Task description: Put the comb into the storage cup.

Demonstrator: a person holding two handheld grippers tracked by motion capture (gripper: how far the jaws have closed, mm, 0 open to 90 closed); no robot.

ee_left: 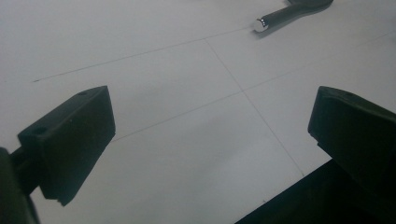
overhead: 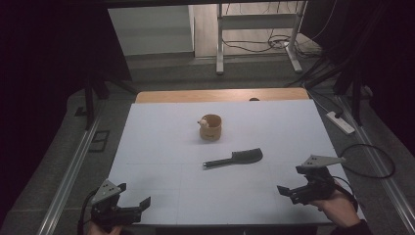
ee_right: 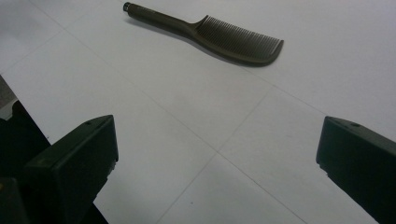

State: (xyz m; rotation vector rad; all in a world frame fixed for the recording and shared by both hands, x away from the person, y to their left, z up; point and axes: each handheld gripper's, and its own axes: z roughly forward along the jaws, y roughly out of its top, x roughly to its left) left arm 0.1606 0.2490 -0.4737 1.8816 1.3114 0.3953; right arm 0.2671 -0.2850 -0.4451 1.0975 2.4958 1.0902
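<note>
A dark comb (overhead: 234, 158) lies flat near the middle of the white table (overhead: 161, 147), its handle pointing left. Behind it stands a small wooden cup (overhead: 211, 127) with a pale little figure at its rim. My left gripper (overhead: 132, 194) hovers open at the front left corner, with nothing between its jaws. My right gripper (overhead: 292, 180) is open at the front right, also with nothing in it. The left gripper view has the open left gripper (ee_left: 212, 126) over bare table, with the comb's handle tip (ee_left: 280, 16) far off. From the open right gripper (ee_right: 217, 154), the comb (ee_right: 219, 35) lies ahead.
A wooden strip (overhead: 220, 94) borders the table's far edge. On the floor to the right lie a white power strip (overhead: 340, 122) and a looped cable (overhead: 372, 161). A metal frame (overhead: 220, 44) stands behind, and a dark stand (overhead: 90, 93) at the left.
</note>
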